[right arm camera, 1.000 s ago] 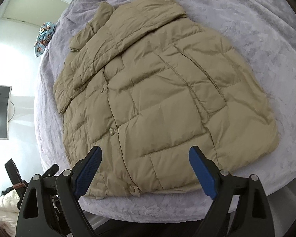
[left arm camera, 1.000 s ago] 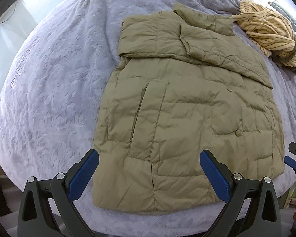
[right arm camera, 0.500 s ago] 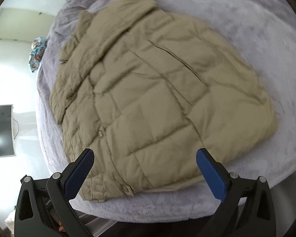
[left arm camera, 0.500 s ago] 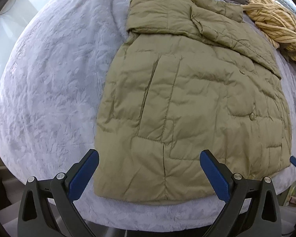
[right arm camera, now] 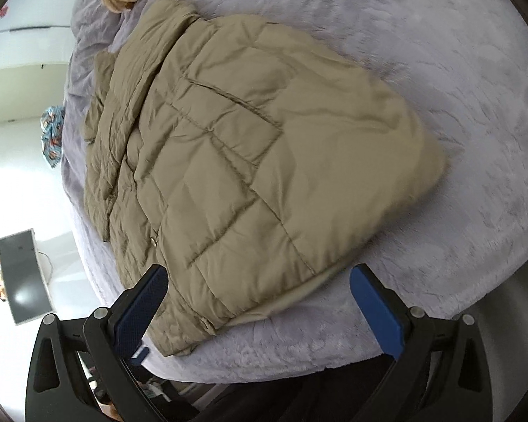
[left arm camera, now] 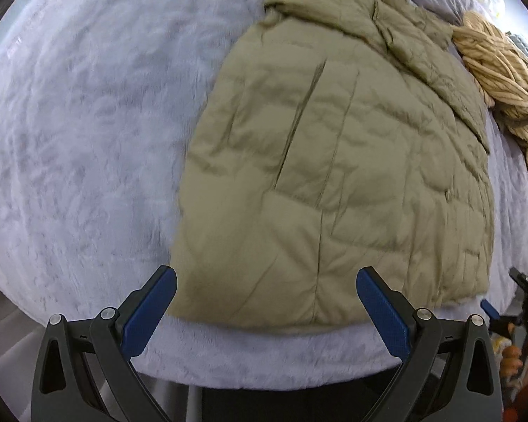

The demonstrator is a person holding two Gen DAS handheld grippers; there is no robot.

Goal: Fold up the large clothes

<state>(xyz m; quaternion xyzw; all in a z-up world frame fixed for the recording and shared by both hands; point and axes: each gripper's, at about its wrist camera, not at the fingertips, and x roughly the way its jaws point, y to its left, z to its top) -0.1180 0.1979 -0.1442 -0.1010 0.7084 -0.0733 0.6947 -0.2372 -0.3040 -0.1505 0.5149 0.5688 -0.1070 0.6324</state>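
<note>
The quilted khaki jacket lies flat on the lavender bed, its sleeves already laid across the chest at the collar end and its hem close to the bed's near edge. Taking the hem as the landmark: the left claw hangs just above the hem's left corner, and the right claw hangs above the hem's buttoned corner. Both claws stand wide with nothing between the blue pads; the right one has just been opening to its full spread. Neither pad touches the fabric yet.

Judging from this, the step in hand is to pinch the 2 hem corners and carry them toward the collar.

Risks from here:
1. The padding is thick and slippery, so a shallow bite at the hem may catch only the top layer, and the back panel would stay behind and bunch.
2. The hem sits near the bed's edge; a claw coming down short of it would grab the plush cover instead.
3. Uneven lifting by the 2 claws would skew the fold, and the folded sleeves far from the hem could slide off the chest.
4. A beige knitted garment lies just beyond the collar, so an overlong carry could drop the hem onto it.
</note>
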